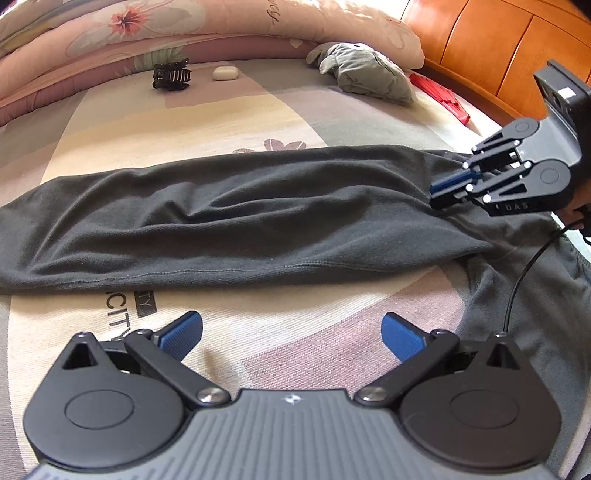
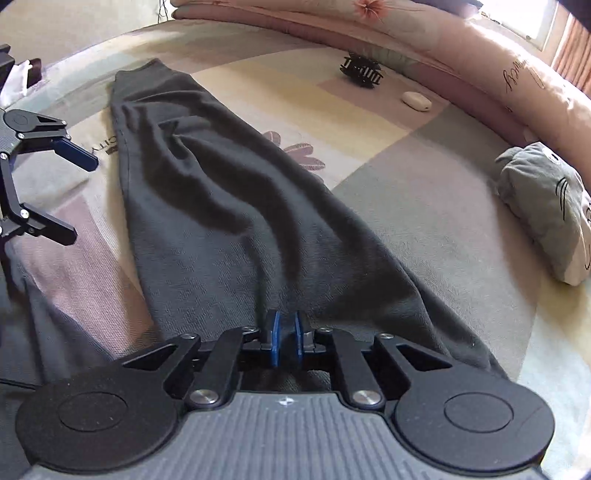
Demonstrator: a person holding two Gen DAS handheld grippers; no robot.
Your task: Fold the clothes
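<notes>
On the bed | dark trousers lie flat, 9-to-3 | step: straightening before folding | right gripper jaws nearly closed, narrow gap, fabric beneath, grip unclear | left gripper jaws wide, empty | next: seize the leg end, likely.

Dark grey trousers on a pastel colour-block bed sheet; pink floral quilt; black hair claw; blue-padded fingers.

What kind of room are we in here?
Most likely a bedroom: the dark grey trousers lie spread on a patterned bedsheet, a floral quilt is rolled along its far side, and a wooden headboard stands at one end.
</notes>
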